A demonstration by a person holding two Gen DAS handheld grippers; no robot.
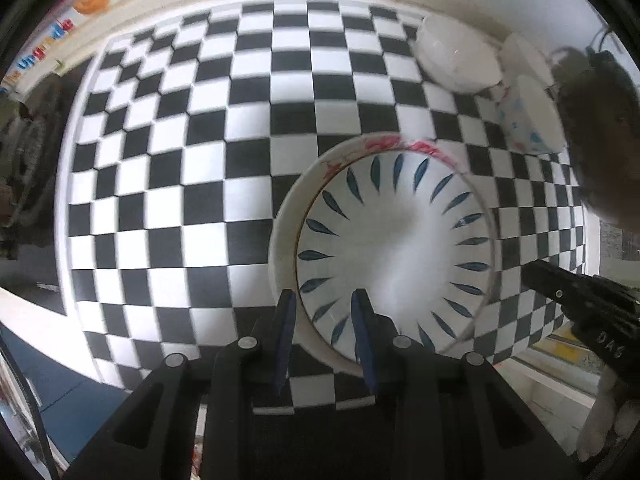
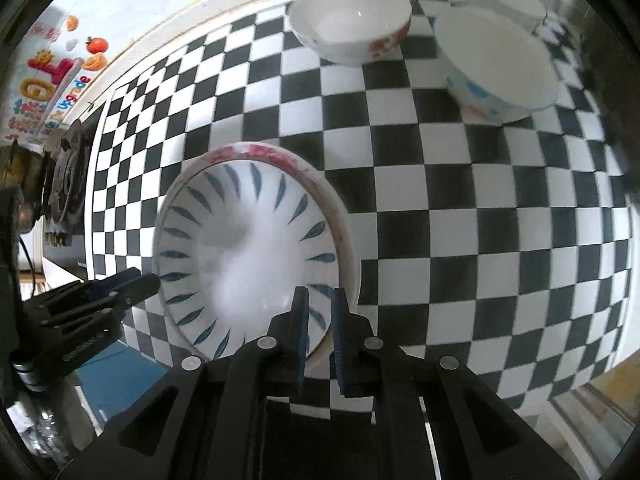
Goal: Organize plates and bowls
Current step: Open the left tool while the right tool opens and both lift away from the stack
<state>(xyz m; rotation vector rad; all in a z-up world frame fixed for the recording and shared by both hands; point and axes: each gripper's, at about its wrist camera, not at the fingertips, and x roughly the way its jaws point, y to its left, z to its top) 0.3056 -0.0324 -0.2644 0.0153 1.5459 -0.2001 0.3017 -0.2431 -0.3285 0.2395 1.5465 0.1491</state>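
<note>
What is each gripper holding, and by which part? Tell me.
Both hold the stacked plates: the left gripper clamps their near-left rim, and the right gripper clamps the opposite rim.

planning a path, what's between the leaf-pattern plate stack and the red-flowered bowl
Only bare checkered tablecloth separates the leaf-pattern plate from the red-flowered bowl, clearest in the right wrist view.
</note>
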